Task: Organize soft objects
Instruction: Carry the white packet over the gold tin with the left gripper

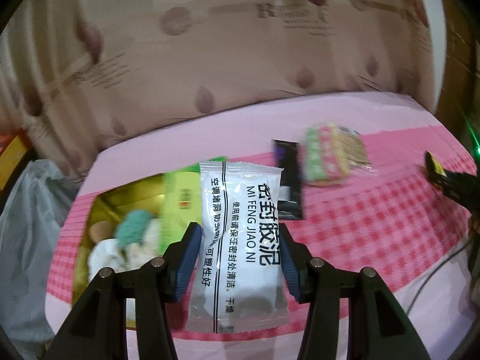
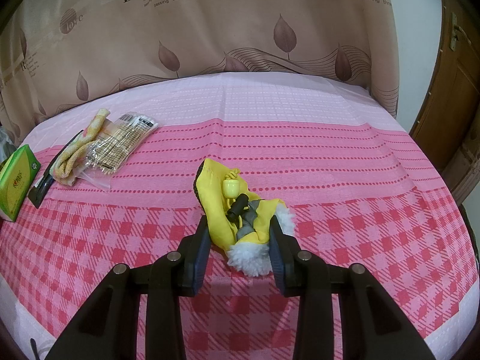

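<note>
My left gripper (image 1: 238, 228) is shut on a white sealed packet (image 1: 240, 198) with black print, its blue pads pressing both long sides. The packet is lifted above the pink checked tablecloth (image 1: 360, 225), just right of an open gold-lined box (image 1: 102, 207). That box holds a teal soft thing (image 1: 133, 228) and white cloth (image 1: 105, 255). My right gripper (image 2: 239, 222) is shut on a small yellow boot (image 2: 216, 177) with white fleece trim (image 2: 249, 258) that rests on the tablecloth (image 2: 360, 180).
On the table's left part lie a green tissue pack (image 2: 18, 180), a black packet (image 2: 45, 180), a striped folded cloth (image 2: 78, 150) and a bag of cotton swabs (image 2: 123, 141). A leaf-print curtain (image 2: 240, 30) hangs behind. A grey plastic bag (image 1: 27, 225) sits off the table's left.
</note>
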Demonstrator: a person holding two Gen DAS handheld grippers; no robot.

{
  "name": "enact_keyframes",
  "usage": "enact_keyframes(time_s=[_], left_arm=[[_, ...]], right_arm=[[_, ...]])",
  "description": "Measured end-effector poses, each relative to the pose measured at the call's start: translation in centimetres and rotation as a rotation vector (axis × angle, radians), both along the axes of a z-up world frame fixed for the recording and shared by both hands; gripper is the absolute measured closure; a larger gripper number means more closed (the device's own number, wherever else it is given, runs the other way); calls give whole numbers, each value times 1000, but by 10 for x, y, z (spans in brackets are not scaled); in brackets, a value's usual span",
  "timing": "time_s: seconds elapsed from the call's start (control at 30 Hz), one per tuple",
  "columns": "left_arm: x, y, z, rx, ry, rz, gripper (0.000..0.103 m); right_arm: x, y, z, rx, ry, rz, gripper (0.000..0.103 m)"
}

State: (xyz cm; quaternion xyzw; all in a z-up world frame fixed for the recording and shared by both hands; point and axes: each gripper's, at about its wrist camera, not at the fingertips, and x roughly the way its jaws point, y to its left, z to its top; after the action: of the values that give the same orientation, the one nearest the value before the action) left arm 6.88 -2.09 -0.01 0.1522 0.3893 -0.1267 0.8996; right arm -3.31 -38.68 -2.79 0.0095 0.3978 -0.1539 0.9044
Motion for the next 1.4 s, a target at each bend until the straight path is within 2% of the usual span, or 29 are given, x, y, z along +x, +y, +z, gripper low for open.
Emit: enact_keyframes(time_s=[0.33,0.6,0.83,1.03,1.4], left_arm=[[24,87,21,1,-45,186,52],[44,133,20,41,-44,285,52],[65,166,13,38,-7,352,52],[93,189,-2,4,70,392,52],[141,203,-25,-4,150,414,52]], right_arm=[[0,0,1,-3,1,1,70],[0,-1,-1,-7,3,2,70],[0,0,0,-7,3,2,70],[0,1,-1,-8,4,2,70],[-1,-2,-1,-12,11,5,69]])
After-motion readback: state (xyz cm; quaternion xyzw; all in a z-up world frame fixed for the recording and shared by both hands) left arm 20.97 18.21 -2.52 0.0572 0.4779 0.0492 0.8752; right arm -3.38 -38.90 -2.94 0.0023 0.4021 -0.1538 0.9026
